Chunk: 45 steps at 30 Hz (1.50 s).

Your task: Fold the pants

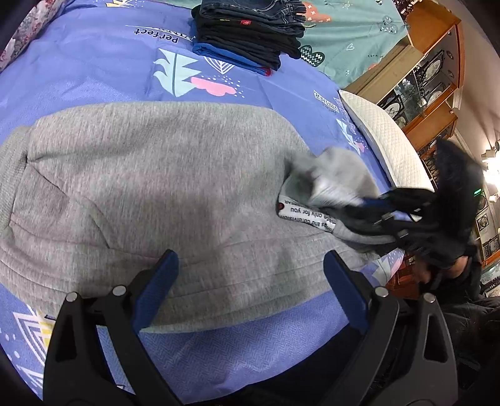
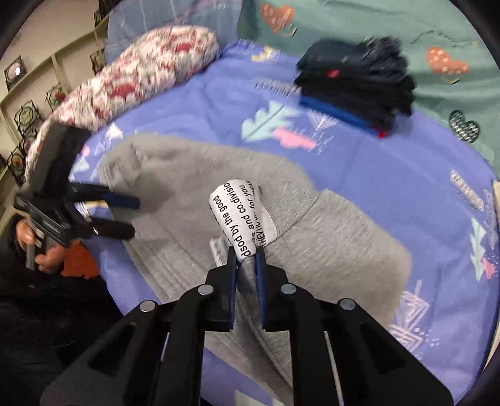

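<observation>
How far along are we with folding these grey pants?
Done: a stack of folded clothes sits at the far side of the bed. In hand: the right gripper is shut on the grey pants by the printed label; the left gripper is open over them. Left: fold them and stack them.

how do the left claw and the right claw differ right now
The left claw is open, its jaws spread wide over the waistband edge of the grey pants and gripping nothing. The right claw is shut on the pants, pinching a bunched bit of cloth with a white printed label lifted off the blue bedsheet. Both have black bodies with blue finger pads.
</observation>
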### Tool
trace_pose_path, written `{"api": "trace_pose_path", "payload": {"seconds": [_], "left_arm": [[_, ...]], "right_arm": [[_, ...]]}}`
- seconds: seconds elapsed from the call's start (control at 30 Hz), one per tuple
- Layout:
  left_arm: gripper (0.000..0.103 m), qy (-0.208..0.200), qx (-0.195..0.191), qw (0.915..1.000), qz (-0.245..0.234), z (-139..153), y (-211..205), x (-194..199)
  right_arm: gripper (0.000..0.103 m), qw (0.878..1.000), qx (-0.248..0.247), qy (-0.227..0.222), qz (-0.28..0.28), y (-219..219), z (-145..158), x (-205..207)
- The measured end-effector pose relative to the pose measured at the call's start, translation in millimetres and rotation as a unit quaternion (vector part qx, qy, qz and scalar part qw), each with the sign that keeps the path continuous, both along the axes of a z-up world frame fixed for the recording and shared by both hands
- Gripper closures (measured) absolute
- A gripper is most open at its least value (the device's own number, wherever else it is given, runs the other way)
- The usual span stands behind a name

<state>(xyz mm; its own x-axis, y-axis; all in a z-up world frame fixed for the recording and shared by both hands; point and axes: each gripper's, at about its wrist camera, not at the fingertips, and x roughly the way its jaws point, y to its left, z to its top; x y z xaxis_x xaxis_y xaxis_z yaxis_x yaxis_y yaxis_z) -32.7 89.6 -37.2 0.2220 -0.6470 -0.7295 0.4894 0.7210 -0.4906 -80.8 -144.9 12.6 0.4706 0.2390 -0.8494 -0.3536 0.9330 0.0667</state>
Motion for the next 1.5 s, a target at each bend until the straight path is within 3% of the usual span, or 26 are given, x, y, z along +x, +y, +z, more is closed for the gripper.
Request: {"api": "trace_pose_path", "payload": {"seconds": [0.13, 0.33, 0.47, 0.53, 0.67, 0.8, 0.93, 0.97, 1.0, 1.03, 1.17, 1.27, 1.33, 1.37, 1.4, 1.5], "left_arm": [[0.008, 0.003, -0.001, 1.0000, 0.001, 0, 2, 1], [0.007, 0.001, 0.003, 1.0000, 0.001, -1, -1, 3], [0.007, 0.003, -0.002, 1.0000, 0.001, -1, 2, 3], [0.007, 0.002, -0.001, 1.0000, 0.001, -1, 2, 2], [0.007, 0.001, -0.001, 1.0000, 0.001, -2, 2, 2], [0.007, -0.001, -0.002, 1.0000, 0.001, -2, 2, 2], [0.007, -0.003, -0.001, 1.0000, 0.004, -1, 4, 0], [0.007, -0.004, -0.001, 1.0000, 0.005, 0, 5, -1], [0.007, -0.007, -0.001, 1.0000, 0.006, 2, 7, -2], [0.007, -0.010, -0.001, 0.9999, 0.007, 4, 8, -4], [0.007, -0.022, -0.003, 0.9995, 0.022, 14, 22, -8], [0.007, -0.023, -0.014, 0.9990, 0.035, 19, 32, -6], [0.007, -0.023, -0.019, 0.9989, 0.037, 22, 33, -5], [0.007, -0.024, -0.019, 0.9989, 0.035, 22, 31, -5], [0.007, -0.027, -0.017, 0.9990, 0.030, 23, 27, -5], [0.007, -0.034, -0.010, 0.9992, 0.018, 28, 10, 2]], "right_arm": [[0.091, 0.999, -0.010, 0.030, 0.000, 13, -38, 4], [0.091, 0.999, 0.032, 0.005, 0.000, 17, -14, 8], [0.086, 0.999, -0.028, 0.034, 0.017, 38, -49, 10], [0.078, 0.999, -0.033, 0.026, 0.026, 41, -47, 7], [0.072, 0.998, -0.054, 0.026, 0.033, 41, -46, 4], [0.064, 0.993, -0.105, 0.022, 0.045, 49, -50, -2], [0.063, 0.990, -0.131, 0.026, 0.051, 54, -54, 2], [0.065, 0.989, -0.137, 0.025, 0.053, 54, -55, 4], [0.075, 0.988, -0.144, 0.022, 0.049, 52, -56, 7], [0.081, 0.989, -0.138, 0.015, 0.044, 49, -53, 9], [0.081, 0.994, -0.098, -0.040, 0.032, 36, -9, 10], [0.081, 0.995, -0.042, -0.061, 0.071, 42, 18, 4], [0.080, 0.994, -0.049, -0.036, 0.095, 55, 1, 6], [0.079, 0.993, -0.060, -0.008, 0.103, 62, -23, 9], [0.070, 0.992, -0.059, 0.010, 0.107, 64, -40, 11], [0.055, 0.992, -0.056, -0.016, 0.111, 66, -51, -1]]}}
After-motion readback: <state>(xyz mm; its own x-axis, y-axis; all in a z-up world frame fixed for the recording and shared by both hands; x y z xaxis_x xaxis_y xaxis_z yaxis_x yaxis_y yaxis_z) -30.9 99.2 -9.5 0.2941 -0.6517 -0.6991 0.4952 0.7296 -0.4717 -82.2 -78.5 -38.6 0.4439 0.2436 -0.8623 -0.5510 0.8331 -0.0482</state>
